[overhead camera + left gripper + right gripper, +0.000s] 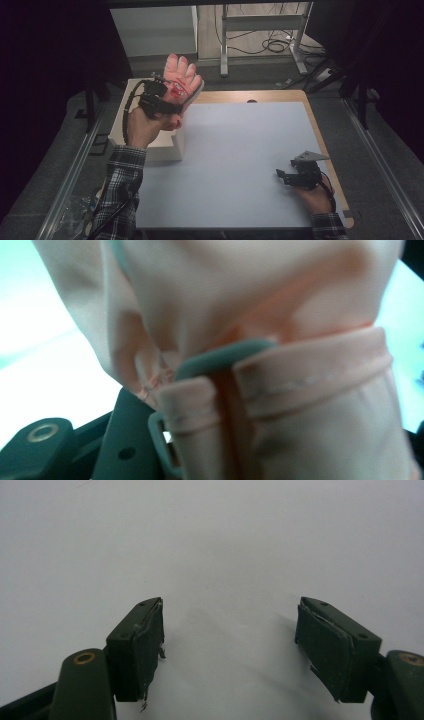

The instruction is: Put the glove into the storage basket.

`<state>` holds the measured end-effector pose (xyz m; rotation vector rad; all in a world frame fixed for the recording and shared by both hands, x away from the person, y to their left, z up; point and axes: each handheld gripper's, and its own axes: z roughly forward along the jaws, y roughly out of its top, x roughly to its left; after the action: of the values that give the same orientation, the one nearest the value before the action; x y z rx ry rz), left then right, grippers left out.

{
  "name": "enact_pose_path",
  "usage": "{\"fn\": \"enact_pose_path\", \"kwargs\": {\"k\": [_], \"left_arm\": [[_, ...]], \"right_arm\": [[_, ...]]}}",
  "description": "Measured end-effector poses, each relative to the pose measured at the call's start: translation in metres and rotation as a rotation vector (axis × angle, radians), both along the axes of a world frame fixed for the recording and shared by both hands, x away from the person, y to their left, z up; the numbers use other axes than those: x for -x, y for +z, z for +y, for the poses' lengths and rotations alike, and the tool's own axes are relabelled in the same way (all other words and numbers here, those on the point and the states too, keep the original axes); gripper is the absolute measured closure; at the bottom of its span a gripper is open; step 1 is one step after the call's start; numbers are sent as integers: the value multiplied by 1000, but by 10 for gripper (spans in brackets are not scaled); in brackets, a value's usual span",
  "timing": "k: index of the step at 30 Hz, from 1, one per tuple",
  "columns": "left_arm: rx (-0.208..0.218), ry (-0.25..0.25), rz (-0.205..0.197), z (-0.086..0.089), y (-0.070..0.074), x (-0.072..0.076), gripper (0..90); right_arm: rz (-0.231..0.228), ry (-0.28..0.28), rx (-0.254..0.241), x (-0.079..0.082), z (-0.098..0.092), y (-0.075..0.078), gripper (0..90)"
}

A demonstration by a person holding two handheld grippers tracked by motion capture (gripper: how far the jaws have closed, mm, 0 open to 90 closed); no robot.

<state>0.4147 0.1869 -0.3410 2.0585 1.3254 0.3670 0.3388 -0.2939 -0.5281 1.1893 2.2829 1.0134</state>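
my left gripper (167, 102) pinches the pink glove (182, 77) by its cuff; it could slip out. my right gripper (290, 176) rests open, holding nothing.

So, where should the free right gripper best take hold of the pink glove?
Probably at the fingertips of the glove, coming from above. The left gripper clamps its cuff and holds it upright, fingers free. The right gripper is open.

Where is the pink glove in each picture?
High view: the pink glove is at upper left, held up above the white box by the left gripper.
Left gripper view: its pink cuff is close up, between the jaws.
Right gripper view: not there.
Shared landmark: the glove's pink fabric.
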Motion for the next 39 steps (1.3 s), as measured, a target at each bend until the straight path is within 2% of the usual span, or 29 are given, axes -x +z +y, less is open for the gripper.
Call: {"fn": "enact_pose_path", "kwargs": {"k": [8,18,21,27,29,31,39], "left_arm": [[-6,97,5,29,-12,-5,554],[-17,176,20,46,-44,-14,546],[-10,188,29,47,-55,-16,543],[-25,201,46,47,-77,-25,541],[-20,205,60,45,-84,-29,538],[-35,204,71,43,-90,-33,536],[-54,213,118,37,-111,-53,525]], "right_arm": [[-1,-1,3,0,0,0,279],[-6,-3,13,1,2,0,279],[-8,-2,19,1,2,0,279],[-7,-2,20,1,2,0,279],[-8,-2,22,1,2,0,279],[-7,-2,21,1,2,0,279],[-8,-2,15,1,2,0,279]]}}
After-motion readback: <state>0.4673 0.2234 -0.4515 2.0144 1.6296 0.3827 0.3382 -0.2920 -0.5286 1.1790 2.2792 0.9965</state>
